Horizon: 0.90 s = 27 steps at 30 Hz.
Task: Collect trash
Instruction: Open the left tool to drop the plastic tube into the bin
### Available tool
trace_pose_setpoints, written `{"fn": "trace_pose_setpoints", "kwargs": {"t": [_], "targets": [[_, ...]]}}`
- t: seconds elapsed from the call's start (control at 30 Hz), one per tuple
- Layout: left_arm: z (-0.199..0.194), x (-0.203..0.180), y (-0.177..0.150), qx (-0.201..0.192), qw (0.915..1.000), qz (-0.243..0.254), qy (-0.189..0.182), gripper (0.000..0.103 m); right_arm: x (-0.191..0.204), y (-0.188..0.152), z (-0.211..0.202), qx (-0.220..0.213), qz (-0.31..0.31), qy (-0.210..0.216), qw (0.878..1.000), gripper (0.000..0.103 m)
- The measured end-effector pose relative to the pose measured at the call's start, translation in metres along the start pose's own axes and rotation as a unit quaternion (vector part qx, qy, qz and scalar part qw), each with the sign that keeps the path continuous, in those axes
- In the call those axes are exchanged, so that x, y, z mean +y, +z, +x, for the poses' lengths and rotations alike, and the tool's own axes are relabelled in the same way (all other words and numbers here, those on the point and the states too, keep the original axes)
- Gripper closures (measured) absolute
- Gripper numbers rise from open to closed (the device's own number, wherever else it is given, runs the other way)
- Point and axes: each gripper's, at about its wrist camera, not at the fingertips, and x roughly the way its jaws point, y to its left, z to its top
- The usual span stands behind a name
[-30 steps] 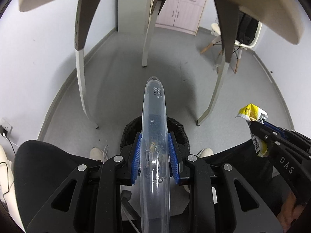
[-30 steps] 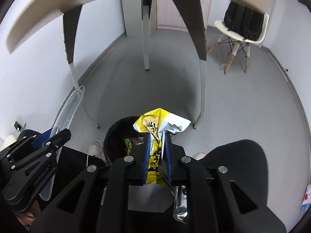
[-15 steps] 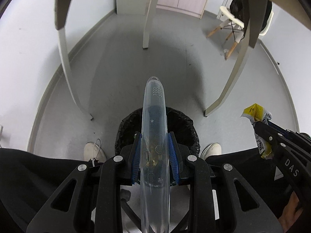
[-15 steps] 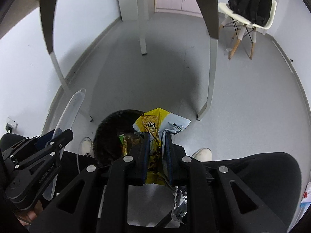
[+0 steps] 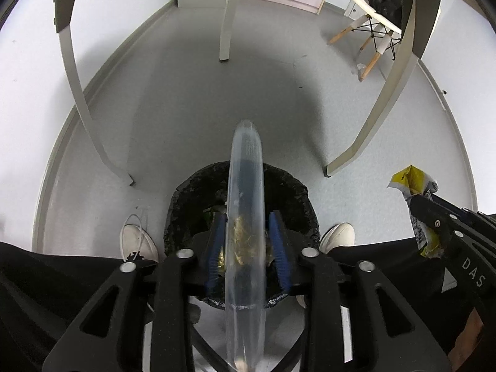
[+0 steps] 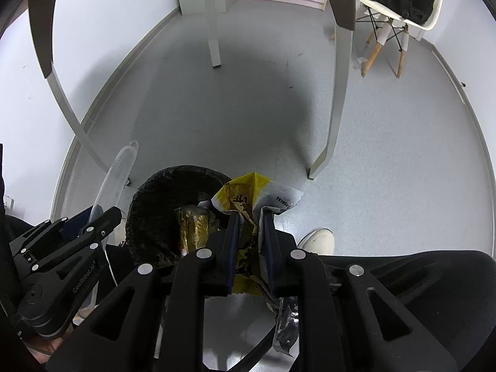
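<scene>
On the grey floor under the worktop, a black-lined round bin (image 5: pixel 241 232) already holds wrappers. The left hand-held gripper (image 5: pixel 246 245), jaws just spreading, releases a clear plastic lid (image 5: pixel 245 204) above it; at 3 o'clock the right hand-held gripper (image 6: pixel 249 241) clamps a crumpled yellow snack bag (image 6: pixel 245 198), not yet dropped.

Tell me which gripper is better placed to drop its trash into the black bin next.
Left. The left gripper sits directly over the black bin, its fingers just opened off the clear plastic lid. The right gripper, shut on the yellow snack bag, hangs at the bin's right rim.
</scene>
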Motion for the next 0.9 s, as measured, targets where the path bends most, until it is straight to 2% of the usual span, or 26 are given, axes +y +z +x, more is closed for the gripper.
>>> {"fn": "trace_pose_setpoints", "kwargs": {"t": [0.2, 0.37, 0.6, 0.9], "targets": [[-0.006, 0.002, -0.002, -0.014, 0.9999, 0.005, 0.006, 0.032, 0.000, 0.003, 0.002, 0.006, 0.006, 0.003, 1.000, 0.087], [-0.012, 0.015, -0.004, -0.019, 0.9995, 0.001, 0.023, 0.020, 0.006, 0.007, 0.008, 0.011, -0.005, 0.006, 1.000, 0.087], [-0.026, 0.043, -0.009, -0.031, 0.9985, -0.021, 0.042, 0.009, 0.033, 0.010, 0.015, 0.014, -0.033, 0.013, 0.999, 0.084], [-0.041, 0.078, -0.014, -0.044, 0.9961, -0.063, 0.045, 0.006, 0.064, 0.011, 0.026, 0.019, -0.059, 0.025, 0.998, 0.081]]}}
